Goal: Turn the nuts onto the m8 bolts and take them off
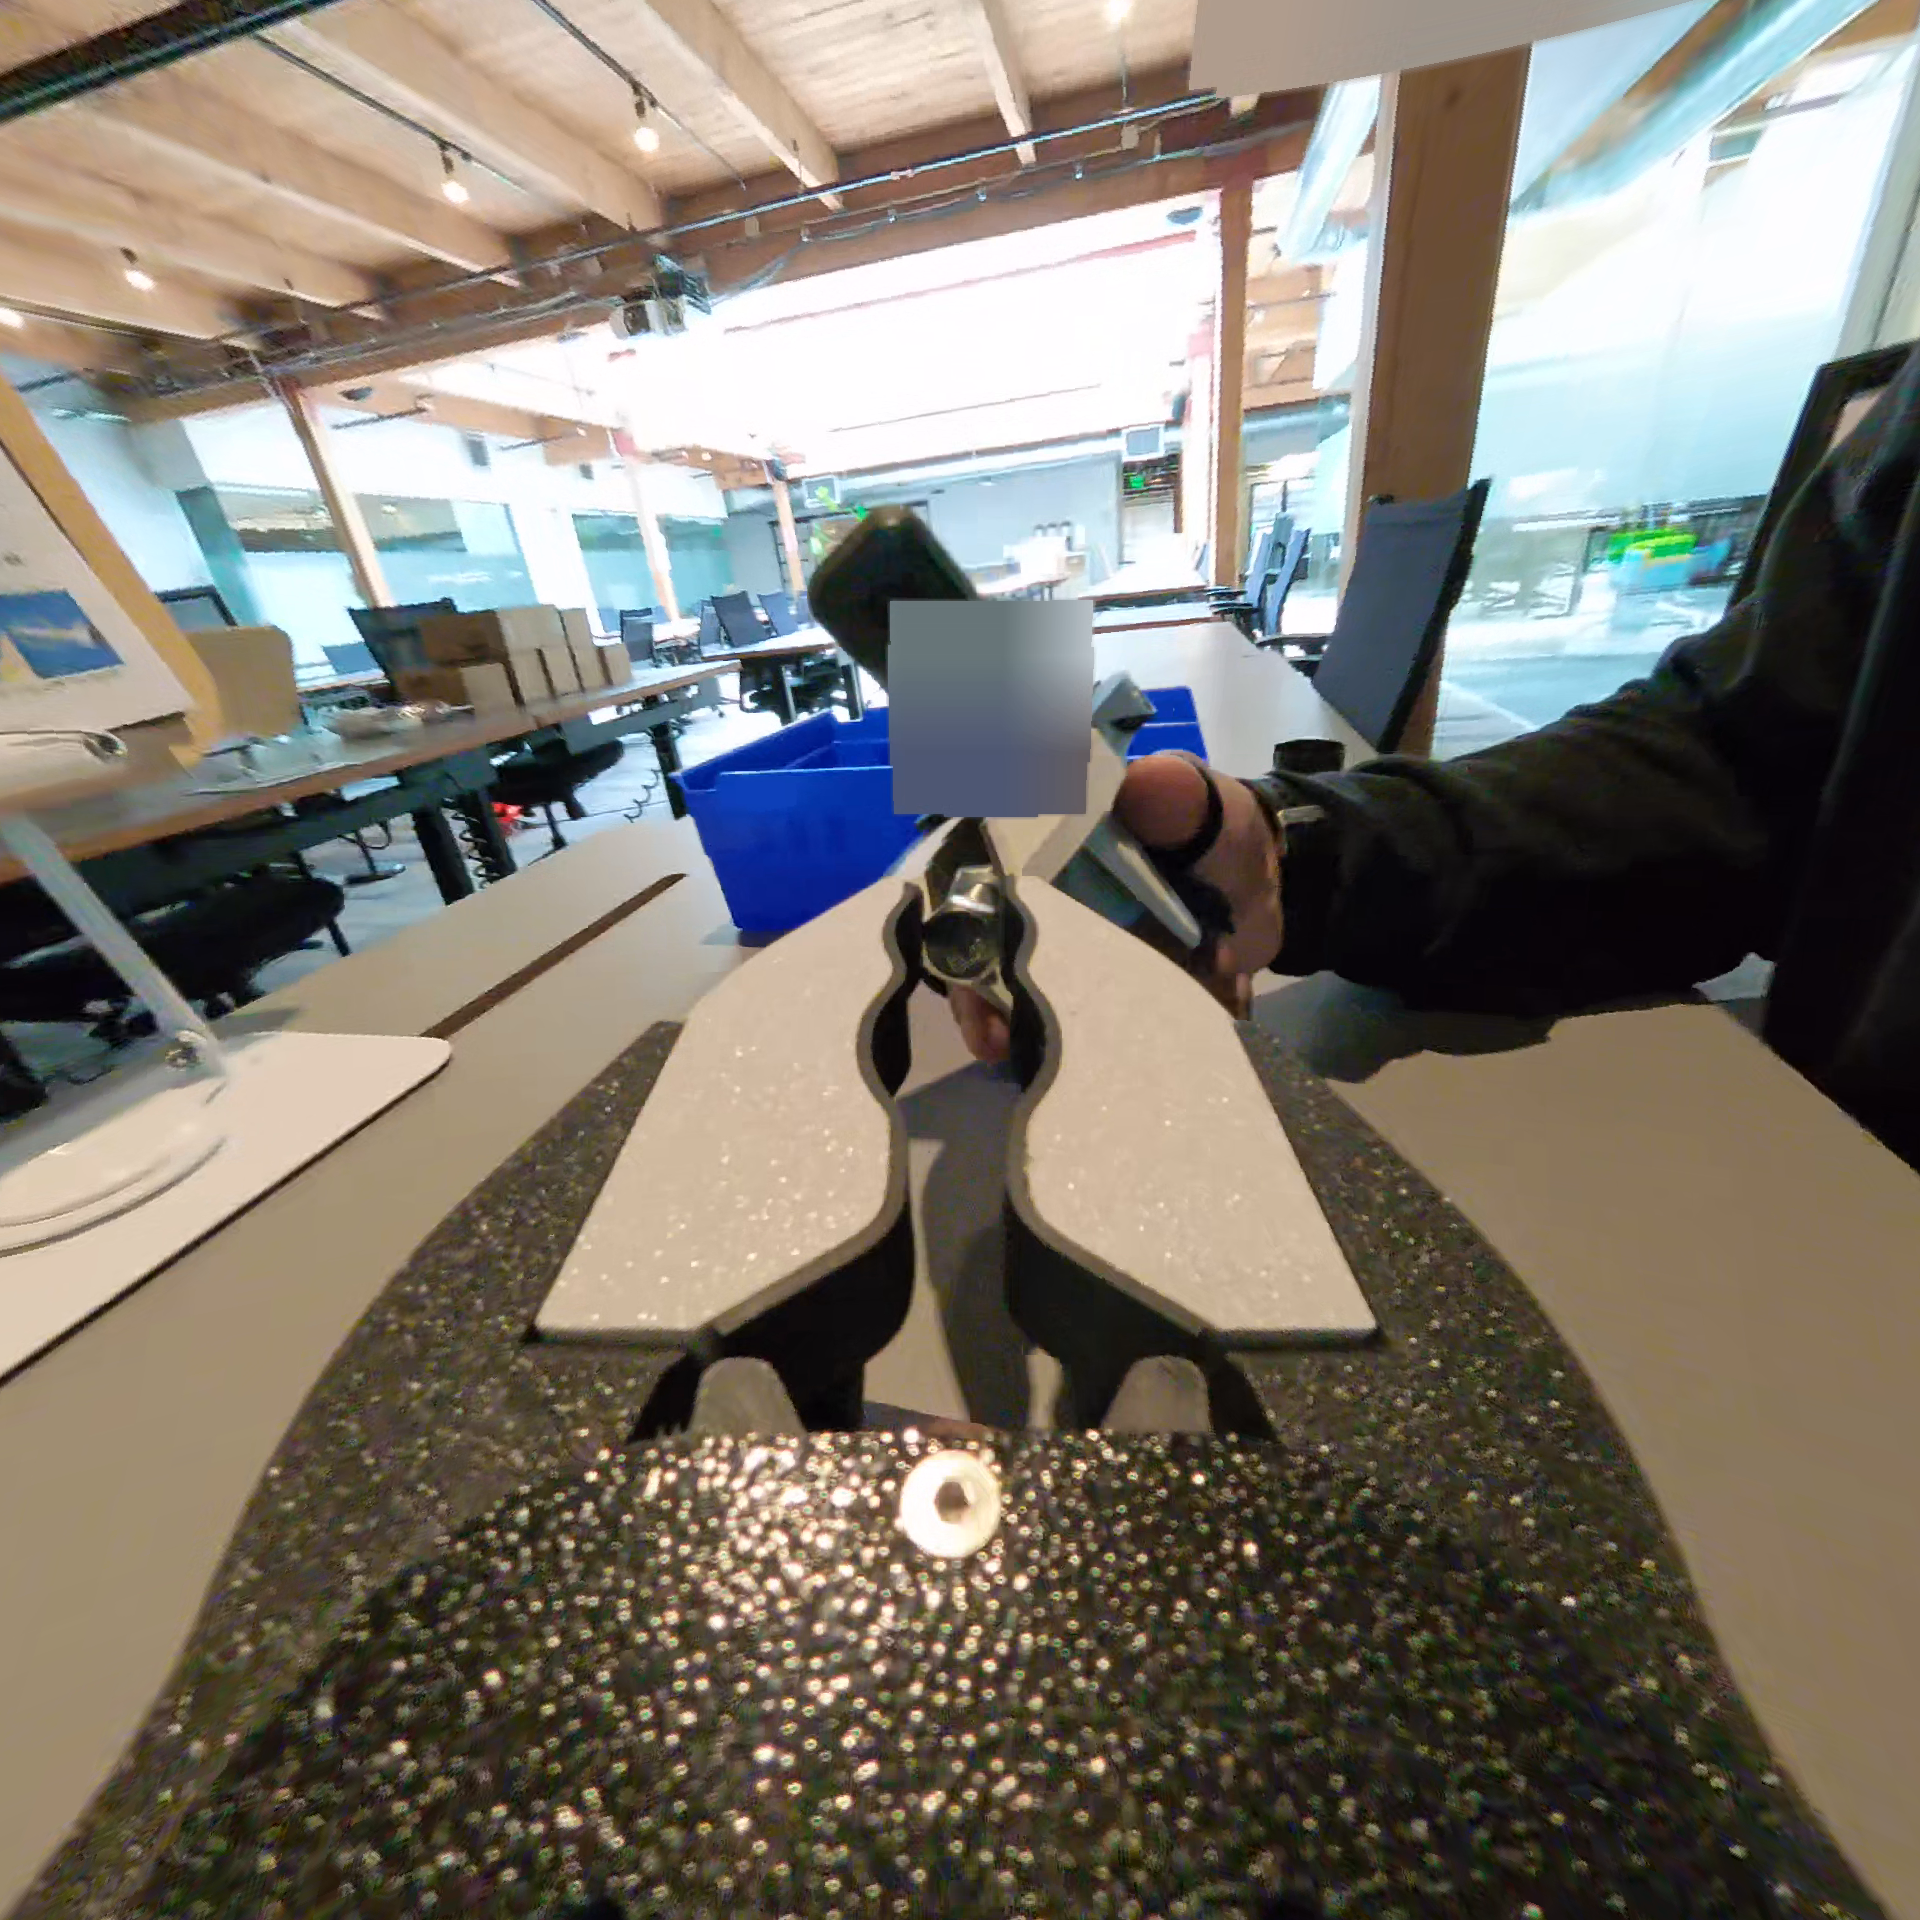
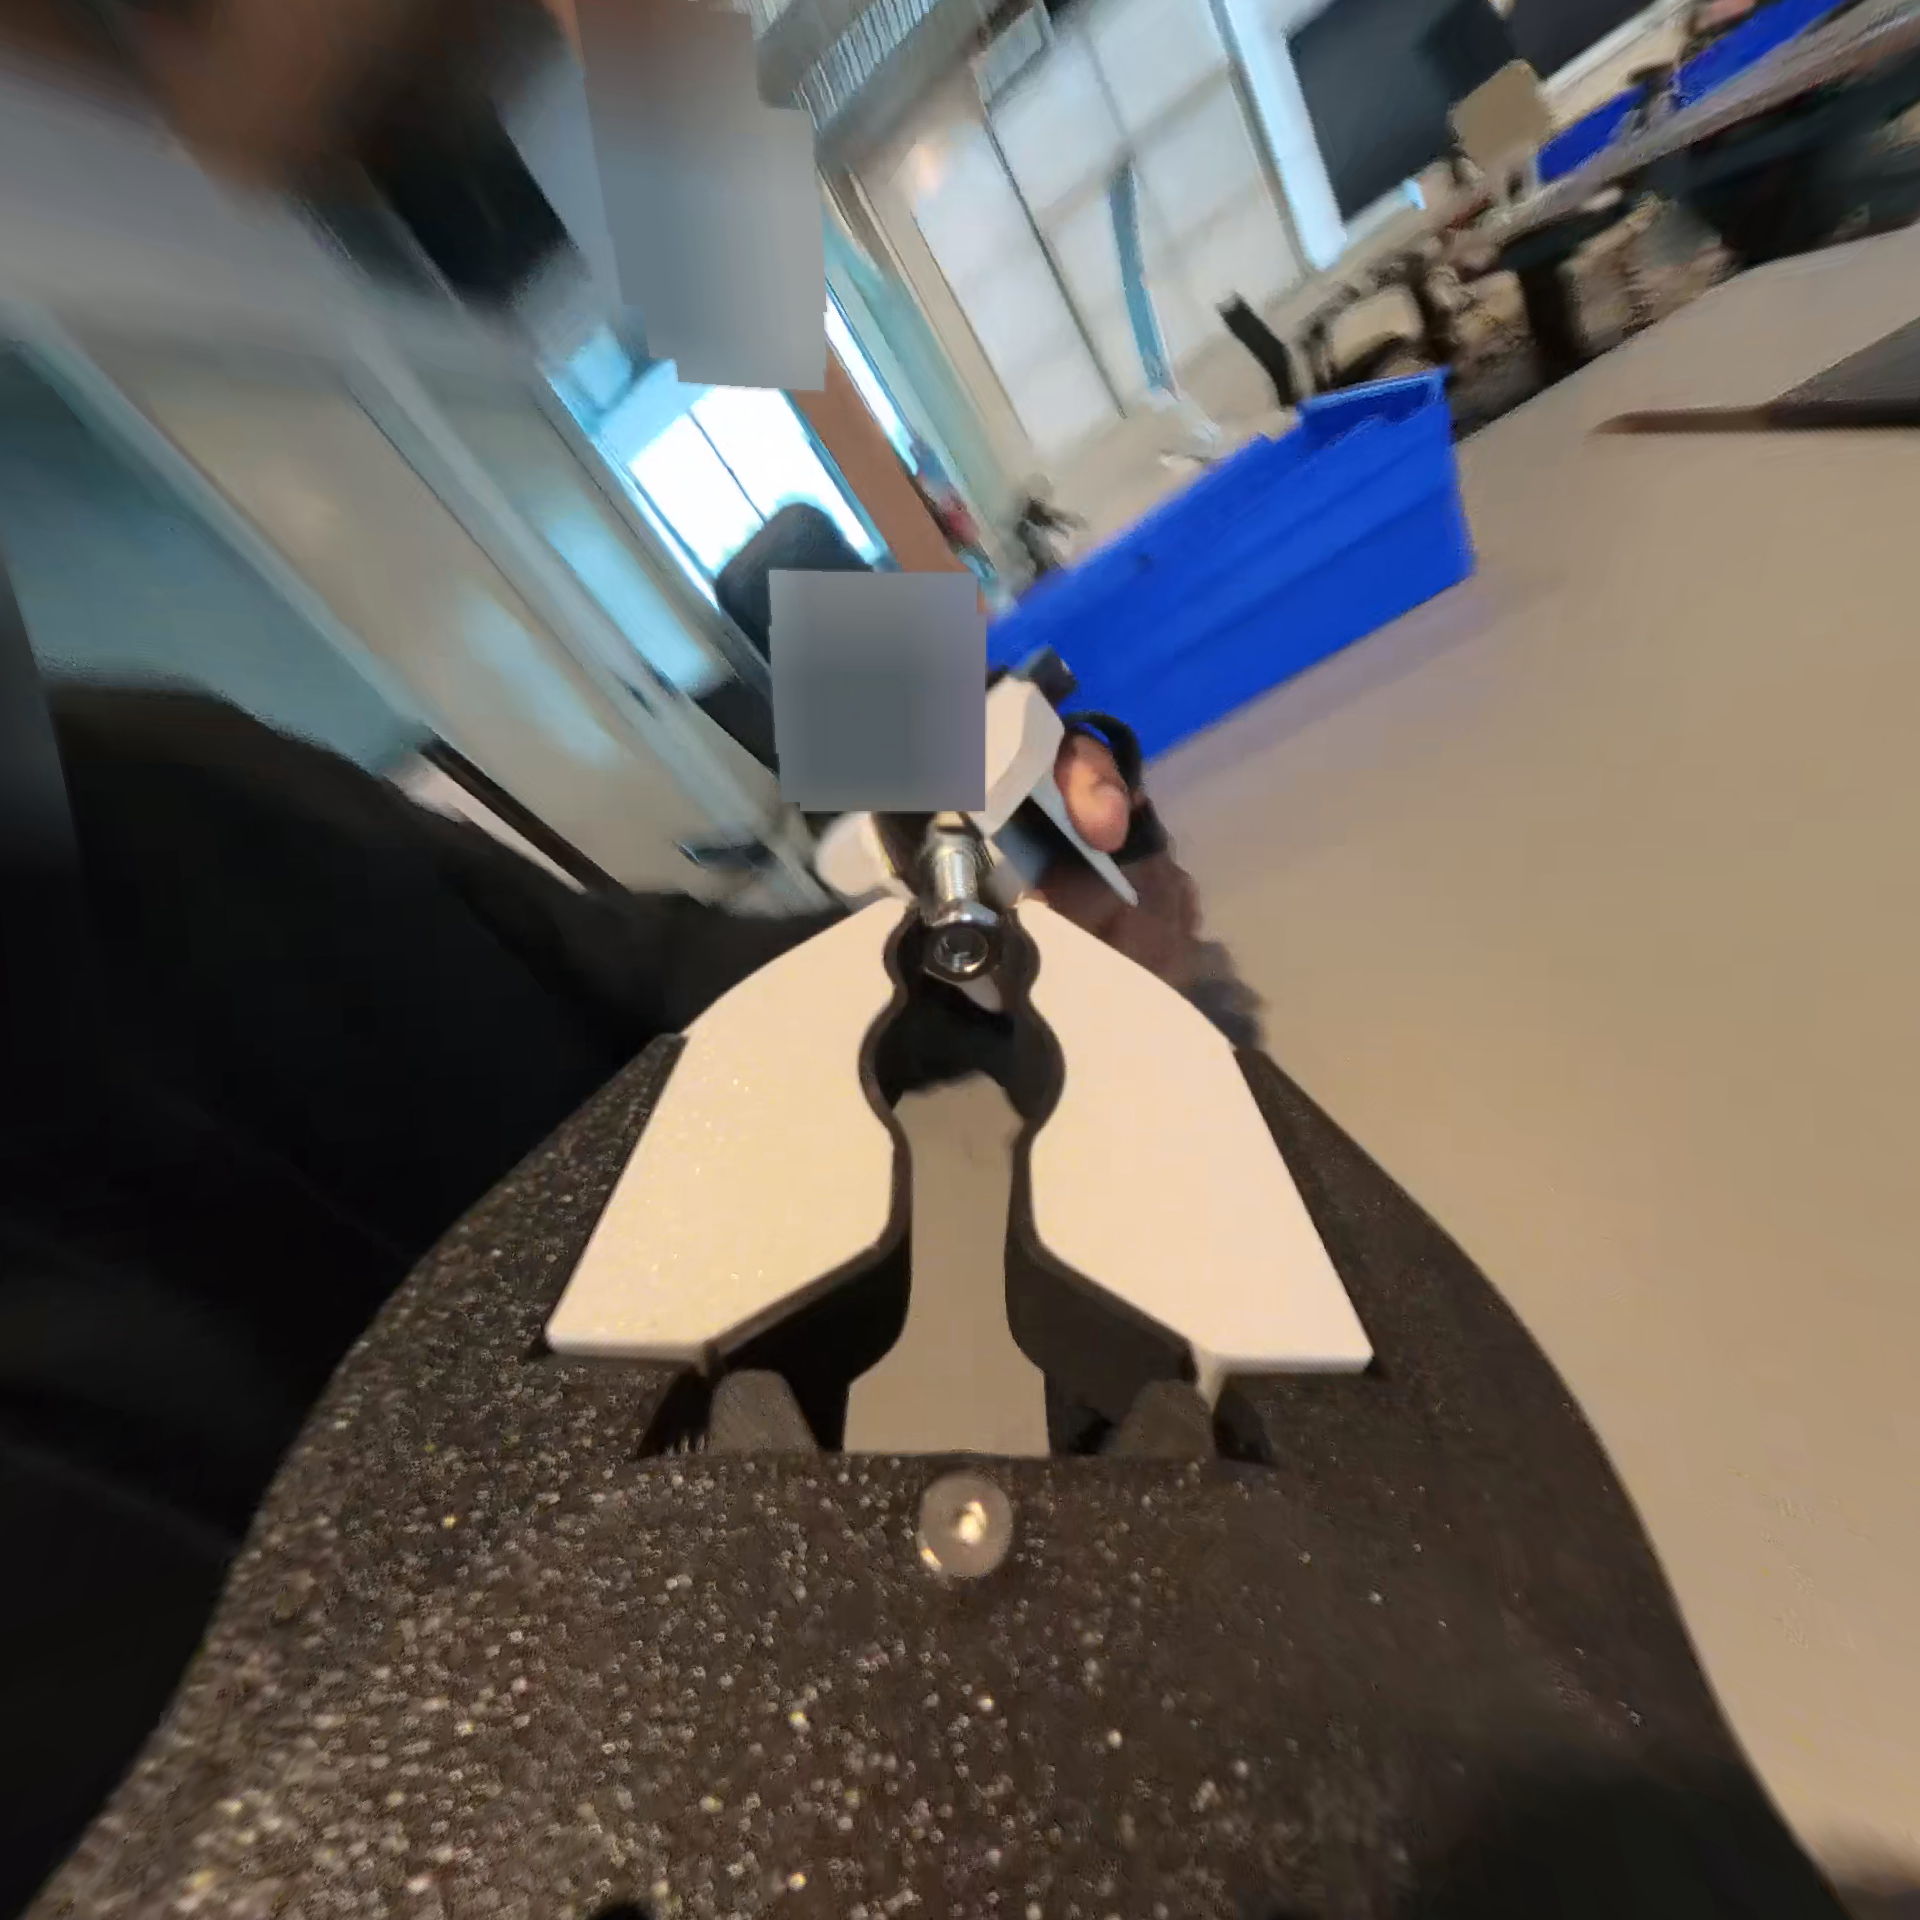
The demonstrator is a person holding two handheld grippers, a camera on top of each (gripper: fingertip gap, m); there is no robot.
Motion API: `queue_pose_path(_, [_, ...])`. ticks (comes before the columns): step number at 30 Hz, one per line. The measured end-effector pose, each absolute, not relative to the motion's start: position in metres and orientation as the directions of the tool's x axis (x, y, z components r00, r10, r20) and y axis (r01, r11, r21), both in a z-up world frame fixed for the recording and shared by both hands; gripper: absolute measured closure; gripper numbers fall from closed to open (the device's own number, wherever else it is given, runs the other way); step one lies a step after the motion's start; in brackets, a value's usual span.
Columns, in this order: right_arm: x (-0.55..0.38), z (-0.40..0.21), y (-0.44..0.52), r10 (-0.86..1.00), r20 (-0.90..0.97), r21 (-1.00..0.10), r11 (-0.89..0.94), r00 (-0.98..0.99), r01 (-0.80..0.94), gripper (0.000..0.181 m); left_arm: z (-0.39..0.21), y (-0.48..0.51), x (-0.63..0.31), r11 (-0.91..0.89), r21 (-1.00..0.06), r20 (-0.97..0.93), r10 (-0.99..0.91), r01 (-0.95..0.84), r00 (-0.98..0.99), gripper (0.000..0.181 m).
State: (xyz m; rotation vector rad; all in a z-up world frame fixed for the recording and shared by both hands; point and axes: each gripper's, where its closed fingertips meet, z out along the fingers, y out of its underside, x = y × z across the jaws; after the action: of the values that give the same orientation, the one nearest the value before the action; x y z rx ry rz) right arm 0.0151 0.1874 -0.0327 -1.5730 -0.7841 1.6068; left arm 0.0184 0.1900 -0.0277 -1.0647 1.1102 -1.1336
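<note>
Left gripper [image 1: 961, 940] in foreground, fingers closed round shiny bolt [image 1: 958, 951] at tips. Hex nut [image 1: 964, 891] on bolt just beyond fingertips. Right gripper [image 1: 1081, 831] opposite, tips meeting at nut; its grip unclear. Hand [image 1: 1205, 873] in dark sleeve [image 1: 1538, 862] holds it. Blue bin [image 1: 800, 821] behind on grey table [image 1: 1558, 1195]. White stand base [image 1: 197, 1132] at left.

The upper middle of the opposing tongs [image 1: 1049, 831] is covered by a mosaic patch, beyond the left tongs' tips. The nut [image 1: 961, 891] there is partly hidden between the fingers; its thread engagement cannot be judged. Behind the right tongs, the blue bin [image 2: 1247, 582] and the room are smeared by motion. The dark sleeve [image 2: 260, 987] is cut off at the left edge.
</note>
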Motion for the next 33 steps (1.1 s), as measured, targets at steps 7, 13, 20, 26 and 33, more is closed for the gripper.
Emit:
queue_pose_path(7, [0.022, -0.025, 0.19, 0.946, -0.293, -0.955, -0.281, 0.136, -0.099, 0.154, -0.023, 0.195, 0.018, -0.044, -0.982, 0.054, -0.997, 0.185, 0.047, 0.168])
queue_pose_path(13, [0.029, -0.02, 0.192, 0.966, -0.084, -0.996, -0.073, 0.243, -0.055, 0.154, -0.021, 0.198, 0.015, -0.167, -0.962, 0.169, -0.986, 0.218, -0.011, 0.168])
queue_pose_path(20, [0.022, -0.027, 0.189, 0.956, 0.057, -0.998, 0.045, 0.286, 0.048, 0.162, -0.026, 0.194, 0.019, -0.224, -0.956, 0.217, -0.975, 0.188, -0.058, 0.168])
queue_pose_path(26, [0.018, -0.034, 0.193, 0.951, -0.193, -0.979, -0.202, 0.243, 0.012, 0.166, -0.031, 0.196, 0.018, -0.06, -0.987, 0.065, -0.997, 0.151, 0.029, 0.168])
queue_pose_path(33, [0.019, -0.029, 0.199, 0.784, -0.621, -0.773, -0.608, 0.018, -0.184, 0.157, -0.029, 0.197, 0.016, 0.111, -0.984, -0.095, -0.988, 0.137, 0.119, 0.168])
